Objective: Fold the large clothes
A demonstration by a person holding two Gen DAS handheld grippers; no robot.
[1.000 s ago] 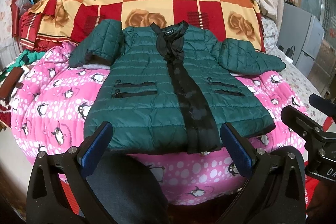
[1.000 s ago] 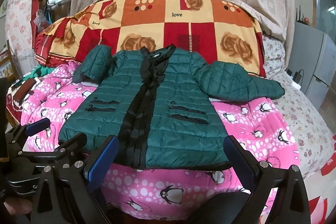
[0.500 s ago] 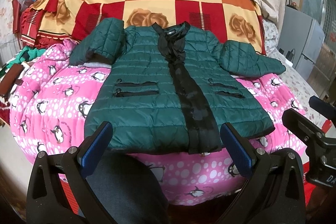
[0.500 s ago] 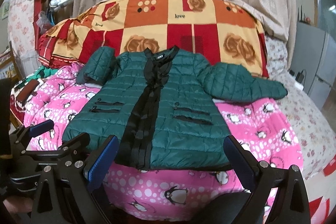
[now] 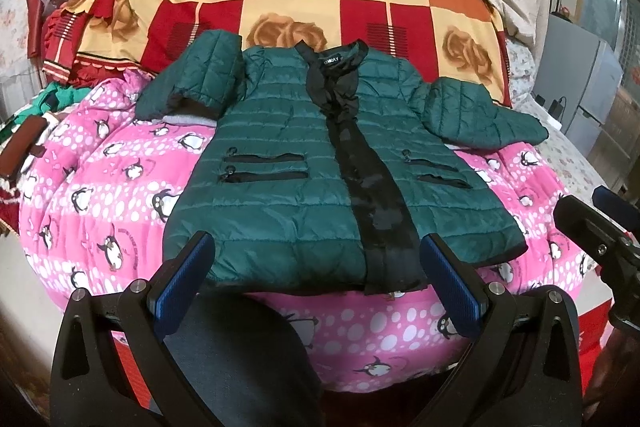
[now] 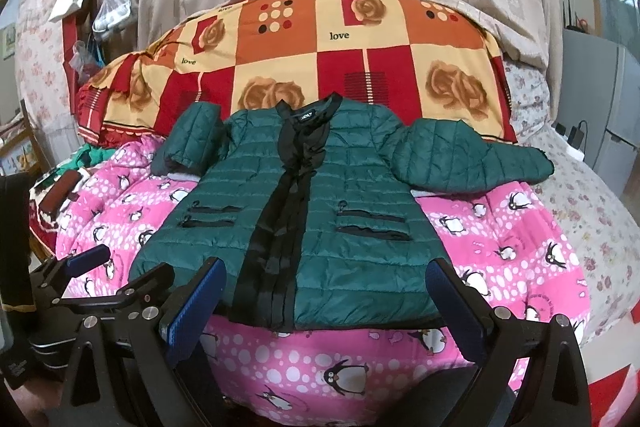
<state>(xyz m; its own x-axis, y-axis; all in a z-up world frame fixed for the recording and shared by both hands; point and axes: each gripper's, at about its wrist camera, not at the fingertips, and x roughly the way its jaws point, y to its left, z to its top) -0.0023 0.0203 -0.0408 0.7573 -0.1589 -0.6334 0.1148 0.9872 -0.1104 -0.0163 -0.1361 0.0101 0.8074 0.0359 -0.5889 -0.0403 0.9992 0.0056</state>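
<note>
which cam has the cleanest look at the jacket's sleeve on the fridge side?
Right wrist: that sleeve lies nearer mid-frame, whole to the cuff. Left wrist shows the whole sleeve too, but pushed toward the distorted edge.

The collar label on the jacket is too blurred, perhaps small, to read.
</note>
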